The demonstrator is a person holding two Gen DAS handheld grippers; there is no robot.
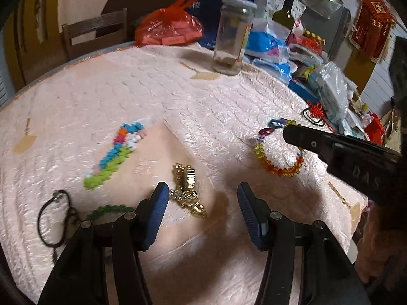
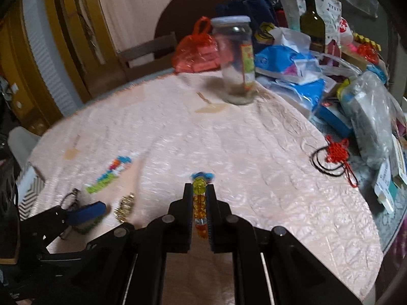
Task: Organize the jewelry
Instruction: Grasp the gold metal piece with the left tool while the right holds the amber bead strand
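Here, bead bracelet (image 2: 199,203): a loop of clear faceted beads, amber and orange along most of it, yellow-green higher up, blue and purple links at its far end; it is pinched between the pads of the right gripper (image 2: 199,218), near the middle of the table.
Right gripper: jaws drawn narrow, closed on the bracelet's beads; in the left wrist view the loop (image 1: 277,152) hangs from its tip above the cloth.
Left gripper (image 1: 203,218): jaws about half apart, nothing between them, above the near part of the table.
Gold chain (image 1: 187,190): a bunched heap on the cloth just beyond the left gripper's tips.
Coloured bead strip (image 1: 114,152): blue, green, orange and white, lying to the far left of the gold chain.
Dark cord bracelet (image 1: 54,218): near left, beside a green bead string (image 1: 109,209).
Glass jar (image 1: 232,35): upright with lid on, at the far side.
Pink tablecloth (image 1: 152,89): bare across a wide middle band.
Right edge: crowded with bags (image 2: 292,73), a bottle (image 2: 311,17) and a red knot ornament (image 2: 337,152).
Far left edge: a wooden chair (image 1: 94,30) stands behind it.
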